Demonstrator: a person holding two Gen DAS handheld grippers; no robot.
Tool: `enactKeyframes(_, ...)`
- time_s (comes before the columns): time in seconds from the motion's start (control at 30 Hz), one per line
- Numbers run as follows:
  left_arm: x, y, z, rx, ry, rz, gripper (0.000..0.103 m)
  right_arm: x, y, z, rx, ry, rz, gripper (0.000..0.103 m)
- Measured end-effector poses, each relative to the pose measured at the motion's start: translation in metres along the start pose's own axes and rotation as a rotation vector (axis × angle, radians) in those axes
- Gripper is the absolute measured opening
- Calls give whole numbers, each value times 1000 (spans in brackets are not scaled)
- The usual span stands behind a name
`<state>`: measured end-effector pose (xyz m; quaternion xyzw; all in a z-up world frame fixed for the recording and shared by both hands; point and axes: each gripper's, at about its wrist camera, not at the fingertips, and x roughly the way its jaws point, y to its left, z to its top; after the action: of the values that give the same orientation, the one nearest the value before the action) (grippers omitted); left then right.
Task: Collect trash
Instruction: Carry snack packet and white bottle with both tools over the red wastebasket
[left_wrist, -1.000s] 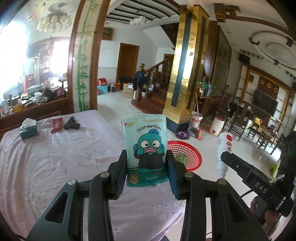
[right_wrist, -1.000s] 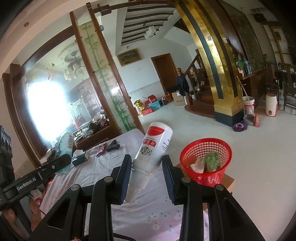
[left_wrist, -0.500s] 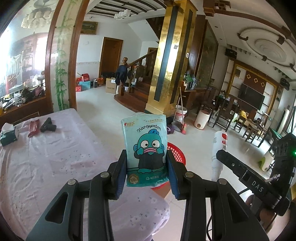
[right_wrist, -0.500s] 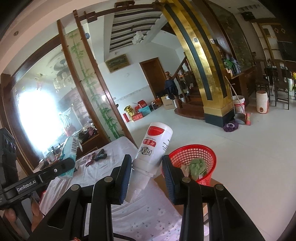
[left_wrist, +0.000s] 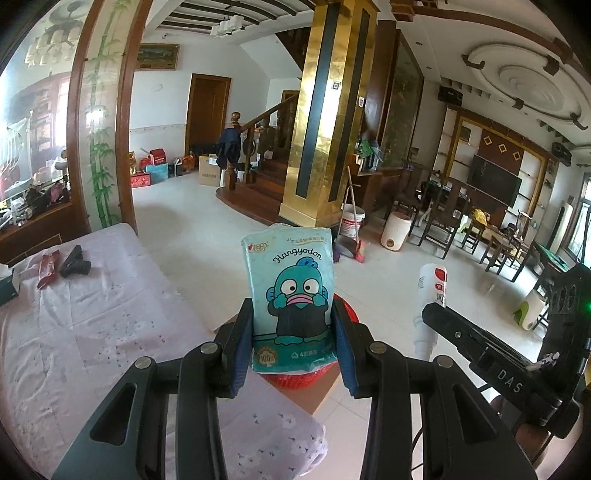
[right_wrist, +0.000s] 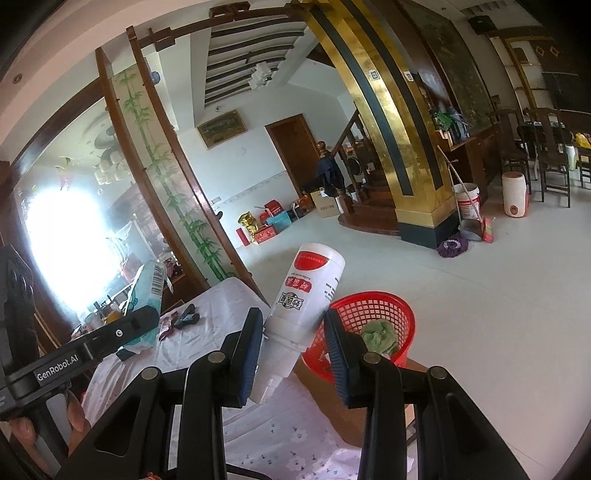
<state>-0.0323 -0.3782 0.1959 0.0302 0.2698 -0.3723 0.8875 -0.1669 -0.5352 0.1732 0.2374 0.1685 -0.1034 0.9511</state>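
My left gripper (left_wrist: 293, 341) is shut on a teal tissue pack (left_wrist: 291, 291) with a cartoon fish, held upright past the table's corner. Most of the red mesh basket (left_wrist: 295, 376) is hidden behind the pack. My right gripper (right_wrist: 293, 349) is shut on a white bottle (right_wrist: 301, 306) with a red label, tilted cap-down. The red basket (right_wrist: 369, 306) stands just beyond it on a brown box, with green crumpled trash (right_wrist: 378, 332) inside. The same bottle (left_wrist: 430, 295) shows at the right of the left wrist view, and the tissue pack (right_wrist: 146, 295) at the left of the right wrist view.
A table under a pale floral cloth (left_wrist: 92, 325) carries a red wrapper (left_wrist: 48, 264), a black object (left_wrist: 75, 262) and a tissue box (left_wrist: 7, 282) at its far left. A gold pillar (left_wrist: 325, 122), stairs, a bucket with a broom (left_wrist: 351, 221) and chairs stand across the tiled floor.
Both grippers have moved off the table toward the red basket with their loads still held. The basket now lies behind the tissue pack, and closer to the bottle.
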Motion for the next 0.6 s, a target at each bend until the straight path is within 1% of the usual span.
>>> enactKeyframes(0.43,49,-5,13,7,25,9,38,31,-14,10,22,15,-23,37)
enactKeyframes(0.6,67,-4,12,6,49,9,38,47,-18,9,33,35,-33,37)
